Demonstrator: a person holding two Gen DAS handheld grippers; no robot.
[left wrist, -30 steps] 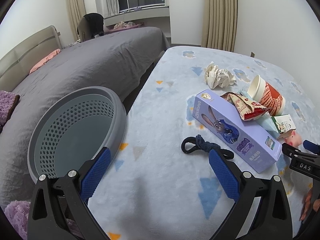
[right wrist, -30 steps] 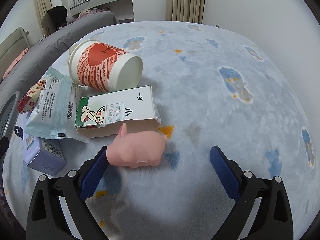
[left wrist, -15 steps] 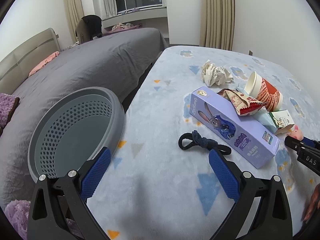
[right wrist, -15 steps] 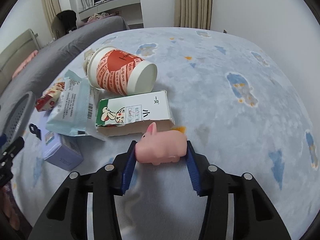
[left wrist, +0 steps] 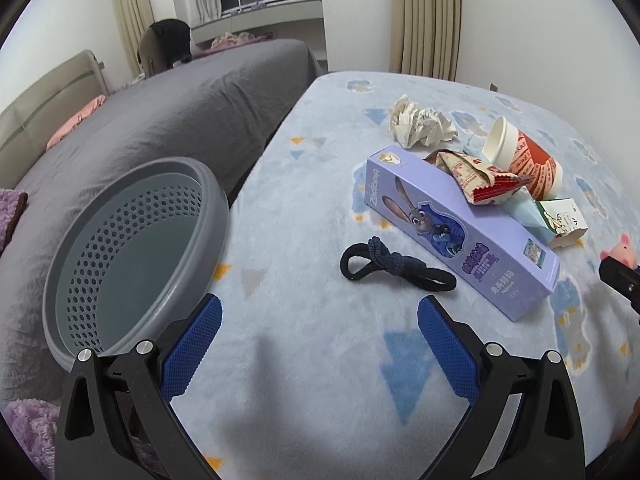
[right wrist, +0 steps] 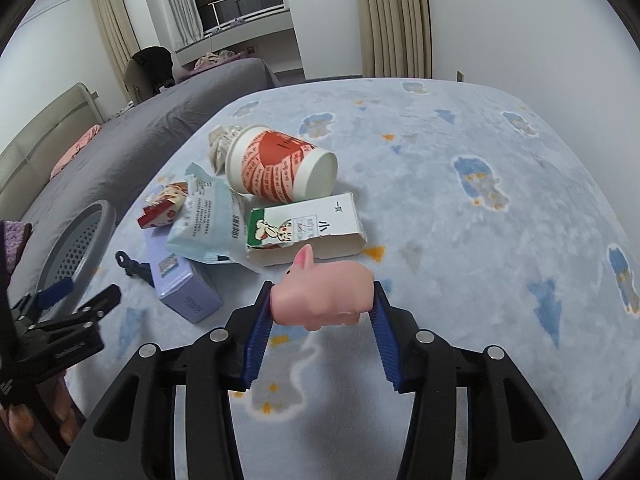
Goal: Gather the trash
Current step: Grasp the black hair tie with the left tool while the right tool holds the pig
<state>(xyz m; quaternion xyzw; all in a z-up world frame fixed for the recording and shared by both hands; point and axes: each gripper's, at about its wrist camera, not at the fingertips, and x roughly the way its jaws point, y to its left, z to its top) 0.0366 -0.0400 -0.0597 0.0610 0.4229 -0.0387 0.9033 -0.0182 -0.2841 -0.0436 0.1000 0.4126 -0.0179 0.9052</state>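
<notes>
Right wrist view shows the right gripper squeezing a pink toy pig between its blue pads, and the pig looks lifted off the blue blanket, though that is hard to see. Just behind lie a small carton and a red paper cup. The left gripper is wide apart, holding nothing, beside the gray basket.

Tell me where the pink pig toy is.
In the right wrist view, the pink pig toy is clamped in the right gripper, just before the torn milk carton.
</notes>
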